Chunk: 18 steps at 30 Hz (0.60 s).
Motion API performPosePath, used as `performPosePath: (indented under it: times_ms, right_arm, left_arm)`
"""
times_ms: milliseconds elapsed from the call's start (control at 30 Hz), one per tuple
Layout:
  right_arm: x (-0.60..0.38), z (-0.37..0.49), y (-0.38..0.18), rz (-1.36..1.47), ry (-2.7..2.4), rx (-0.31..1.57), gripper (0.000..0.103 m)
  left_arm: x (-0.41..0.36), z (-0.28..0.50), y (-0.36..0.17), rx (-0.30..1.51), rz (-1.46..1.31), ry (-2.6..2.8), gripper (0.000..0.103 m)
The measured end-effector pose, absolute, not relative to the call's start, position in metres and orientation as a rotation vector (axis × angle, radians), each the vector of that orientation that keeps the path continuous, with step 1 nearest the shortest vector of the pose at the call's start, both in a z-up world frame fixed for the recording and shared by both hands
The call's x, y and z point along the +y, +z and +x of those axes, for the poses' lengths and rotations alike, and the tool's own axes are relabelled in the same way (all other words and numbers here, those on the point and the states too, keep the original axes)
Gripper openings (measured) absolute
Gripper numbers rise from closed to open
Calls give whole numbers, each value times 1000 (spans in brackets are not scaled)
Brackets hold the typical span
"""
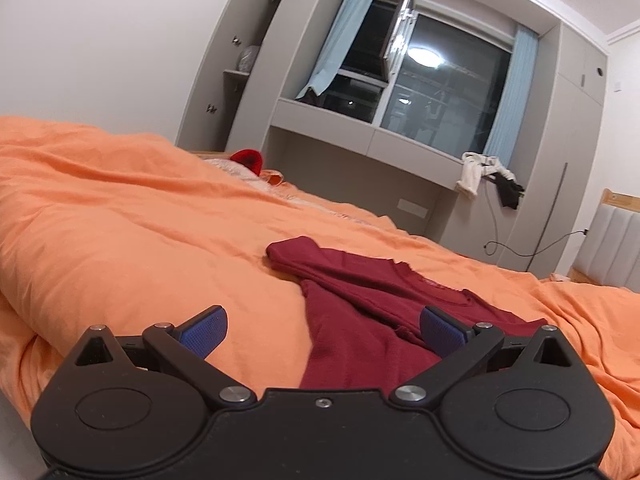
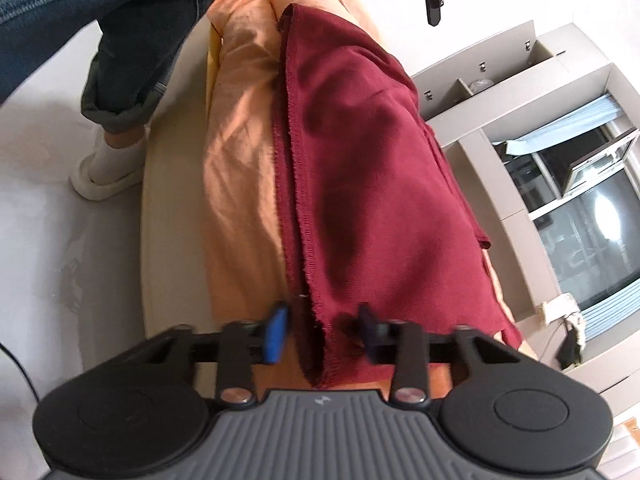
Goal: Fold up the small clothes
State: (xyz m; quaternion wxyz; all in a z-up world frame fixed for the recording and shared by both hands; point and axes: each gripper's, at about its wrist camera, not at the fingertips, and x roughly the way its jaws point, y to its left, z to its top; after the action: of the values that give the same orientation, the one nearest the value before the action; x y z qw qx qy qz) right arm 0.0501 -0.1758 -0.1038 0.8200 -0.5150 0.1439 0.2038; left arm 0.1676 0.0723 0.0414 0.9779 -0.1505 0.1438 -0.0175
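Garment (image 1: 360, 320), dark red, knit, spread across orange duvet (image 1: 120, 220) near bed's edge, 1 sleeve folded over toward far side, hem corner hanging close to right gripper (image 2: 324, 328). Hem corner sits between the 2 blue pads (image 2: 276, 332), jaws drawn in around it with narrow gaps visible on both sides; contact not clear through the motion blur, so grip cannot be confirmed. Left gripper (image 1: 320, 328) held low over the other side of the shirt, jaws spread wide, nothing between them, 1 pad over cloth. Jeans leg and white slipper (image 2: 108, 168) of the person beside the bed. Window with blue curtains (image 1: 420, 80) beyond.

Step in hand, by the look of it: taking the bottom corners before a fold. Next move likely calls for firm closure on the right corner, then left claw down onto its own edge and closing.
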Motion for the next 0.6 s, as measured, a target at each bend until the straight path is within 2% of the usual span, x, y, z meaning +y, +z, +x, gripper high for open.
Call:
performPosePath:
  times_ms: [33,67,433,600]
  right_arm:
    - [-176,47,-102,-1097,426,291,12]
    - [-177,45,-101,-1091,415,275,8]
    - [-189,43,-69,-934,249,138,6]
    - [-207,49,-43,-764,157,90,6]
  left_arm:
    - [71,166,41,285,-296,-46,102]
    - [68,163,42,281,-287,-56,102]
    - [41,128,39,209,-170,-213,102]
    - [28,99,37,138,-98,-309,102]
